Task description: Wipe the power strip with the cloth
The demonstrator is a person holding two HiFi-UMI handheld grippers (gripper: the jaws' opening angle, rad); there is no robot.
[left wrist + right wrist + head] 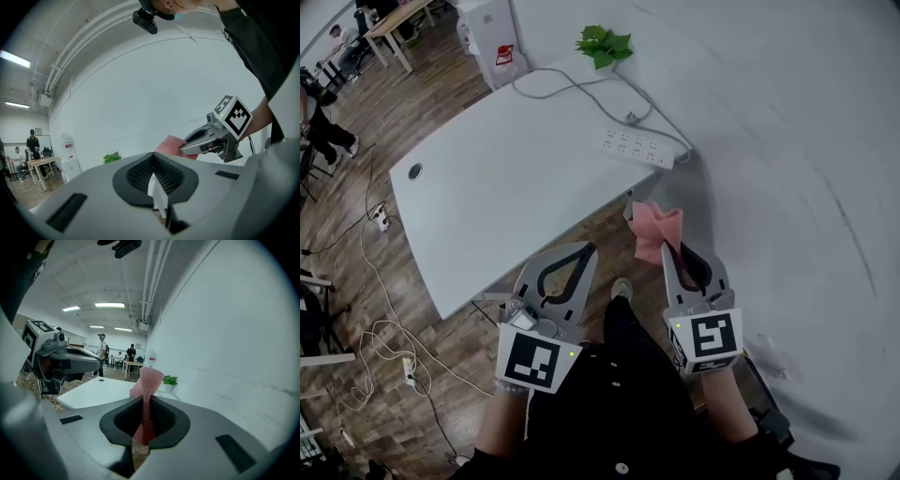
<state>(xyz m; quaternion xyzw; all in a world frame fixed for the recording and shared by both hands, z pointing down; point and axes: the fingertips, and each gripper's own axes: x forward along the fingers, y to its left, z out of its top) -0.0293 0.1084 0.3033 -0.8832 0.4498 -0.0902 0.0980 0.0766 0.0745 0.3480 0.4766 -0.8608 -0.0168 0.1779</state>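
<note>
Between the jaws of the right gripper (pixel 143 400) sits the pink cloth (pixel 149 379), pinched tight. It is a mesh-textured fabric and its bunched free end sticks up past the jaw tips. Nothing else touches the cloth; it hangs in the air beyond the near edge of the table (pixel 502 192), not over it.

Left gripper (pixel 152 155): jaws together, tips meeting, nothing held. In the head view it hovers over the near table edge, level with the right gripper and near it, the two not touching. Each gripper shows up in the other's view, off to the side. Marker cubes on both face the head camera.

Power strip (pixel 637 147): white, lying flat on the far right corner of the table, close to the wall (pixel 787 131). It is well apart from both grippers and the cloth is not on it. A grey cable (pixel 572 86) loops from it across the back of the table. A small green plant (pixel 604 44) stands at the far end by the wall. A round grommet hole (pixel 414 171) marks the left corner of the tabletop; otherwise the top is plain white.

Below: wooden floor (pixel 366 150), with loose cords (pixel 380 337) and a second strip (pixel 382 219) at left. One shoe (pixel 621 288) of the person shows between the grippers. A white cabinet (pixel 492 37) stands far back, and people sit at a desk in the top left corner.
</note>
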